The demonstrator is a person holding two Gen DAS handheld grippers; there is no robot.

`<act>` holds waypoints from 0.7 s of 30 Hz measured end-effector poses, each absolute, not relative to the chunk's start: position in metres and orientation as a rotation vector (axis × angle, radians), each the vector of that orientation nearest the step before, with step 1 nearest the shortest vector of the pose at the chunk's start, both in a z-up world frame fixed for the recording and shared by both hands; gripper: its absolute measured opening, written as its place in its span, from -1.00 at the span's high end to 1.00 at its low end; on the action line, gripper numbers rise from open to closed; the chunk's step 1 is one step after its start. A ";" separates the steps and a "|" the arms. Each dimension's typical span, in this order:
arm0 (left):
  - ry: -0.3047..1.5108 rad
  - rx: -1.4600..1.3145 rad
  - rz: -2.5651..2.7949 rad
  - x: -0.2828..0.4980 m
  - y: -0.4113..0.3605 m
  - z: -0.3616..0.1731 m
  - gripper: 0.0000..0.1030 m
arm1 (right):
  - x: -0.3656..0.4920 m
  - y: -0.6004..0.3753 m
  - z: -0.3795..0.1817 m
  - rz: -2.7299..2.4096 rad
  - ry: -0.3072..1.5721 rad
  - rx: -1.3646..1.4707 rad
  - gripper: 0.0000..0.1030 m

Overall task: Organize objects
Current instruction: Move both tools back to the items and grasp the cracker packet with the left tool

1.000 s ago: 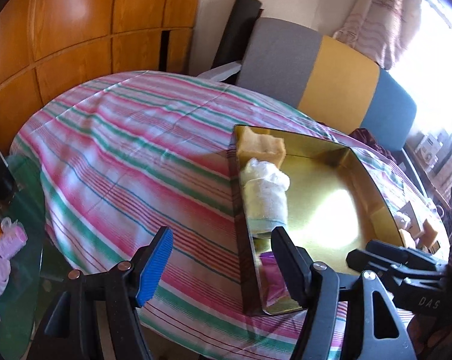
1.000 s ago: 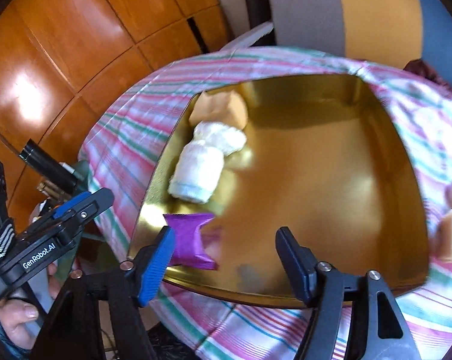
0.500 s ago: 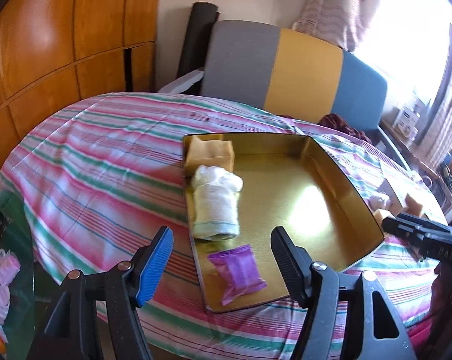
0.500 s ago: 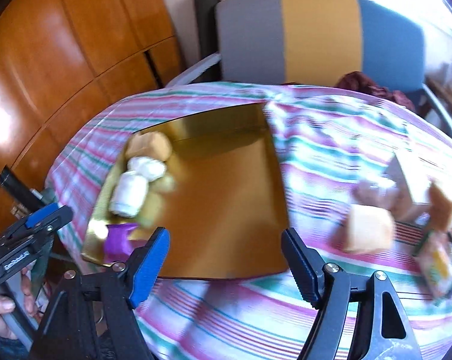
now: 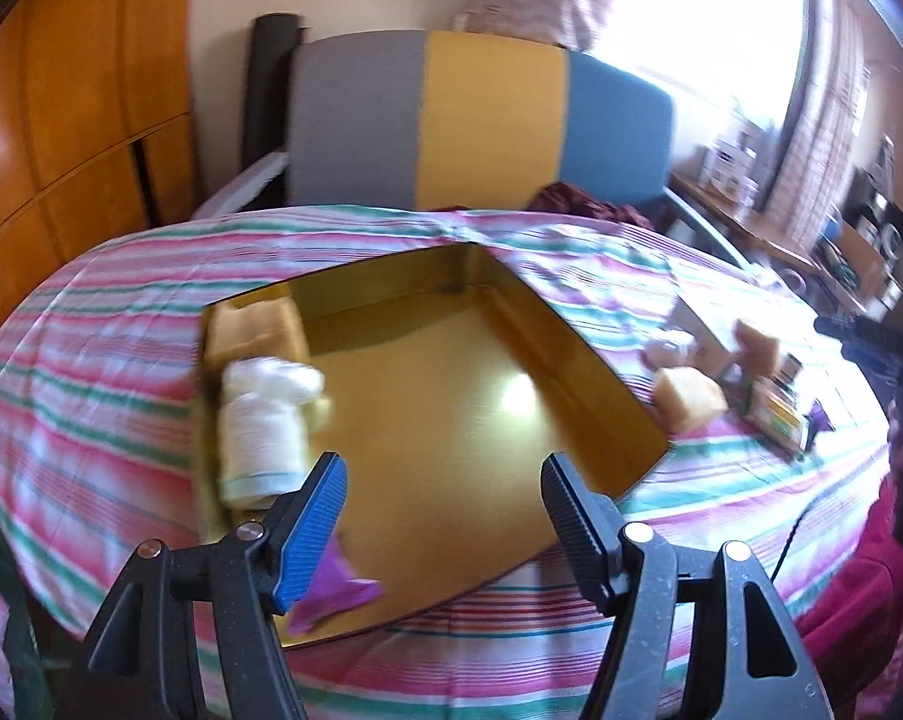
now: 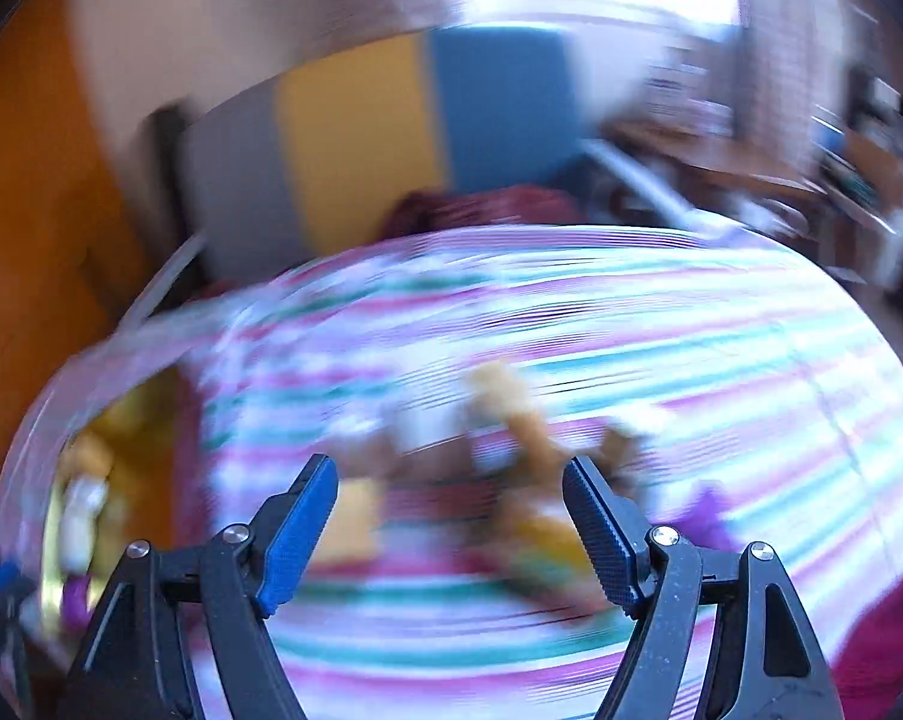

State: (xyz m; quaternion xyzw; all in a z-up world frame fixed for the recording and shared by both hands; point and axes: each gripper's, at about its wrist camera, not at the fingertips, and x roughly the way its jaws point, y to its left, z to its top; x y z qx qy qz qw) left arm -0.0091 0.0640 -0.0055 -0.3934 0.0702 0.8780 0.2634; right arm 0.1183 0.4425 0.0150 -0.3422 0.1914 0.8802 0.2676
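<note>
A gold tray (image 5: 577, 360) lies on the striped tablecloth. In it are a tan sponge block (image 5: 253, 327), a rolled white towel (image 5: 265, 426) and a purple packet (image 5: 337, 591). My left gripper (image 5: 442, 510) is open and empty above the tray's near edge. Right of the tray lie a yellow sponge (image 5: 688, 399), a brown block (image 5: 757, 342) and small boxes (image 5: 778, 423). My right gripper (image 6: 448, 516) is open and empty above that blurred pile (image 6: 511, 414); the tray (image 6: 145, 426) is at its left.
A grey, yellow and blue chair back (image 5: 481, 120) stands behind the table. Wooden panels (image 5: 79, 120) are on the left. A cluttered desk (image 5: 811, 228) is at the far right by the window. The right wrist view is heavily motion-blurred.
Both grippers have swung right. The left view now takes in the loose items right of the tray. The right gripper has left the tray and is over the loose pile.
</note>
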 end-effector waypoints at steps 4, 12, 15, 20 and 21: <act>0.250 -1.040 2.291 0.001 0.099 -0.005 -0.32 | 0.153 0.498 0.003 2.198 0.606 -0.814 -0.52; 0.304 -1.071 2.101 0.020 0.171 -0.017 -0.32 | 0.203 0.547 -0.015 2.017 0.904 -0.657 -0.54; 0.326 -1.085 2.048 0.027 0.193 -0.021 -0.30 | 0.210 0.549 -0.019 2.008 0.967 -0.651 -0.56; 0.348 -1.090 1.959 0.035 0.236 -0.023 -0.26 | 0.211 0.549 -0.022 2.015 0.997 -0.650 -0.58; 0.341 -1.103 1.936 0.036 0.244 -0.024 -0.26 | 0.208 0.550 -0.023 2.020 0.997 -0.654 -0.58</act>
